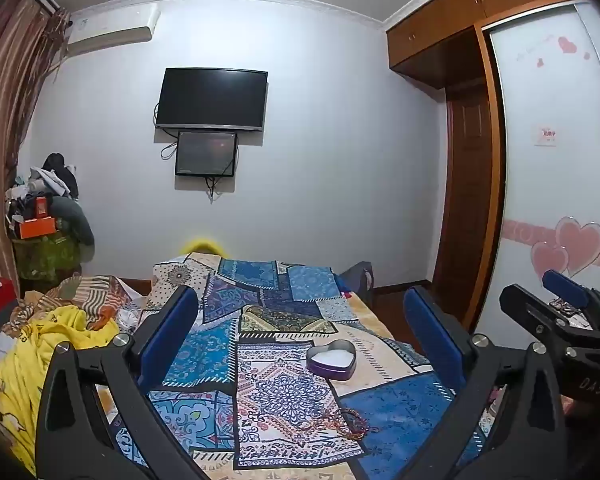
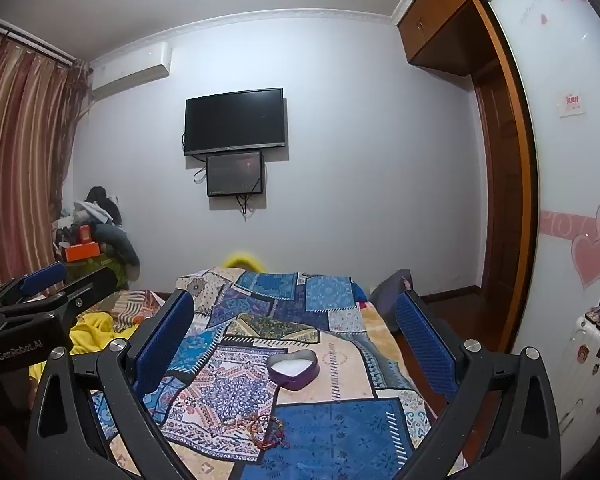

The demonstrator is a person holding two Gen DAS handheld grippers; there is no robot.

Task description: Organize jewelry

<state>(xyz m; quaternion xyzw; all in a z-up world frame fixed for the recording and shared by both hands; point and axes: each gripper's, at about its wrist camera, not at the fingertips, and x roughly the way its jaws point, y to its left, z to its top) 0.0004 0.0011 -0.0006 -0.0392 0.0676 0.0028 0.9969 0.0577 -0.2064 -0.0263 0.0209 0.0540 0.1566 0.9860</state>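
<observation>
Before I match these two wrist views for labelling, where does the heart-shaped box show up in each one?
Left wrist view: the heart-shaped box sits right of centre on the patchwork blanket, between the open left gripper fingers, beyond the tangled bracelets.
Right wrist view: it lies near the centre, between the open right gripper fingers.
Shared landmark: the wall-mounted TV above the bed.

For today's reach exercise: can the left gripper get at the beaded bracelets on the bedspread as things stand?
Probably yes: the left gripper is open, the bracelets lie uncovered on the bedspread, nothing between; the right gripper is off to the side.
</observation>
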